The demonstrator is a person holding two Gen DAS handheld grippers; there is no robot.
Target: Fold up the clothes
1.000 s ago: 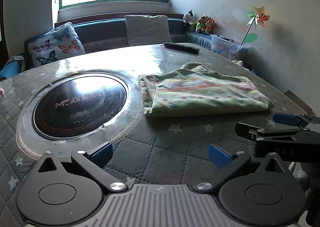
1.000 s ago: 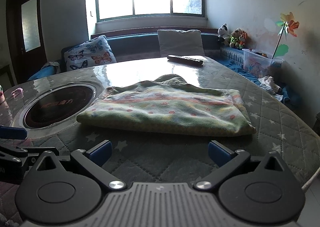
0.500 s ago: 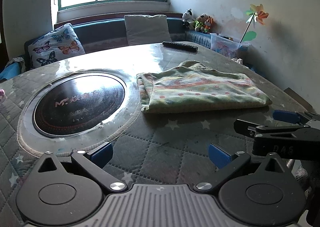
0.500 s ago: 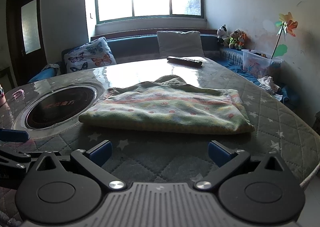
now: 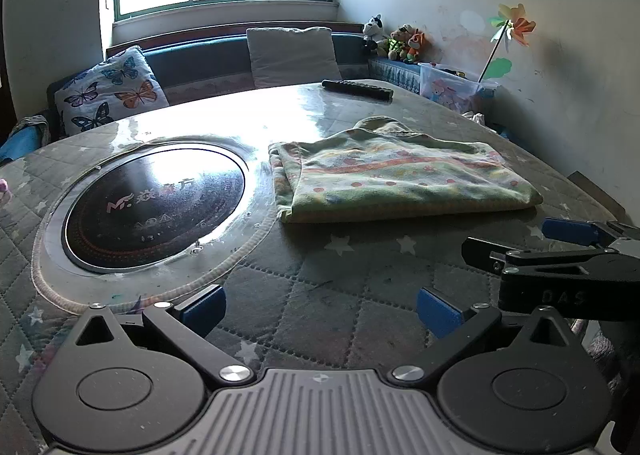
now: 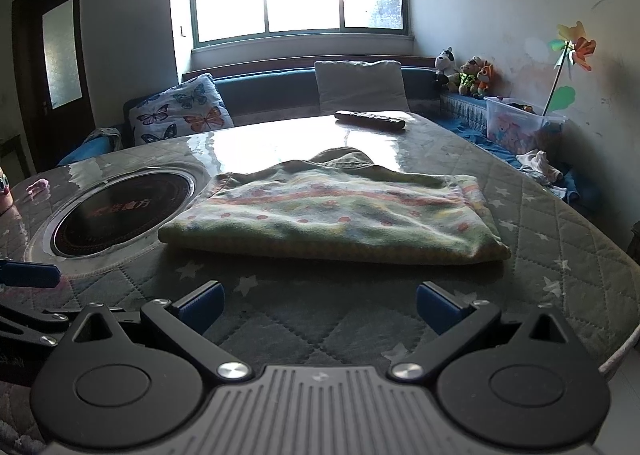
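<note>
A green garment [image 5: 400,183] with orange and yellow patterned bands lies folded into a flat rectangle on the quilted table [image 5: 328,295]; the right wrist view shows the same garment [image 6: 336,215] straight ahead. My left gripper [image 5: 320,309] hovers open over the table's near part, short of the garment, with nothing between its blue pads. My right gripper [image 6: 318,305] is open too and holds nothing, a little back from the garment's near edge. The right gripper's fingers [image 5: 560,255] show from the side at the right of the left wrist view.
A round black induction hob [image 5: 154,207] is set into the table left of the garment. A remote control [image 5: 358,89] lies at the far edge. Behind are a bench with cushions [image 5: 110,89], plush toys [image 5: 400,41] and a plastic box [image 5: 456,89].
Both grippers have drawn back slightly from the garment and stay open. The folded garment has not moved.
</note>
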